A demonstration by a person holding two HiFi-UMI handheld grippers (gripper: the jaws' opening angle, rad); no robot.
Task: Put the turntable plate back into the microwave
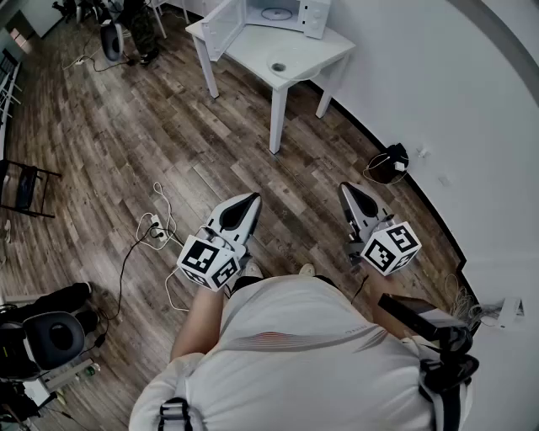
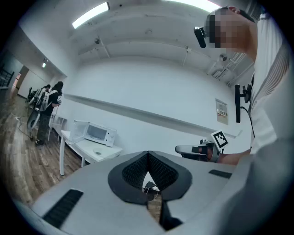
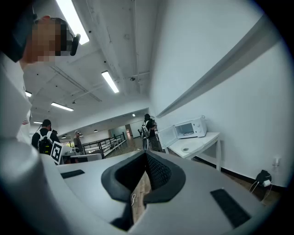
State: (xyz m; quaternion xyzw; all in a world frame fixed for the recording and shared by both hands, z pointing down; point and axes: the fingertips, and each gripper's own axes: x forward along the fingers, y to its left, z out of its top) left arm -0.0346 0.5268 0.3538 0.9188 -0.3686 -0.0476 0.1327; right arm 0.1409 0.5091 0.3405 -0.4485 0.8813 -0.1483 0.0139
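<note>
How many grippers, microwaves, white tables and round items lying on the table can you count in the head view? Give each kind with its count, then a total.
Grippers: 2 (left gripper, right gripper)
Microwave: 1
White table: 1
Round item on the table: 1
Total: 5

The table (image 1: 324, 59) stands against the wall (image 1: 438, 93), far ahead of the person. The microwave (image 1: 313, 17) sits on the table's far end, with its door (image 1: 221, 25) swung open to the left. A plate (image 1: 276, 13) lies inside it. A round item (image 1: 278, 66) lies on the tabletop before the microwave. The left gripper (image 1: 253, 199) and right gripper (image 1: 345, 187) are side by side, well apart from the table. Cables (image 1: 152, 227) lie on the floor (image 1: 109, 135) left of the left gripper. A chair (image 1: 50, 332) stands further left, nearer the person.
</note>
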